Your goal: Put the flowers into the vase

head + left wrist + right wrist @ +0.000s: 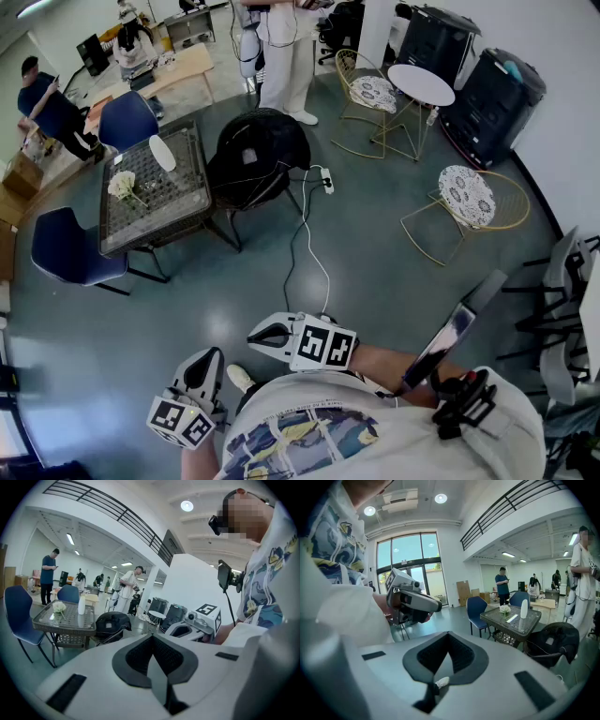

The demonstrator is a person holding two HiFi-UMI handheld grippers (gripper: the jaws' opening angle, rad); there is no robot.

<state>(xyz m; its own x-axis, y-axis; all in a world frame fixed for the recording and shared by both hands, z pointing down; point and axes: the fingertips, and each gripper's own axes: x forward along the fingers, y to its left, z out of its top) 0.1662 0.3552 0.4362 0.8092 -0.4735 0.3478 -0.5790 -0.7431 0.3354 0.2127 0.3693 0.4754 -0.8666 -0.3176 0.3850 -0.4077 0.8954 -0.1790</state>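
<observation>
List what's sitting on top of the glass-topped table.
A bunch of white flowers and an upright white vase rest on the table. Whether the vase holds anything cannot be seen.

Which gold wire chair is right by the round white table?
The farther wire chair, touching distance from the white table; the other wire chair stands alone, nearer the camera.

Pretty bright, even indoor light, round ceiling lights (439, 498) plus big windows (408, 569), soft sheen on floor (394, 272), heavy fisheye warping, dark vignetted corners
</observation>
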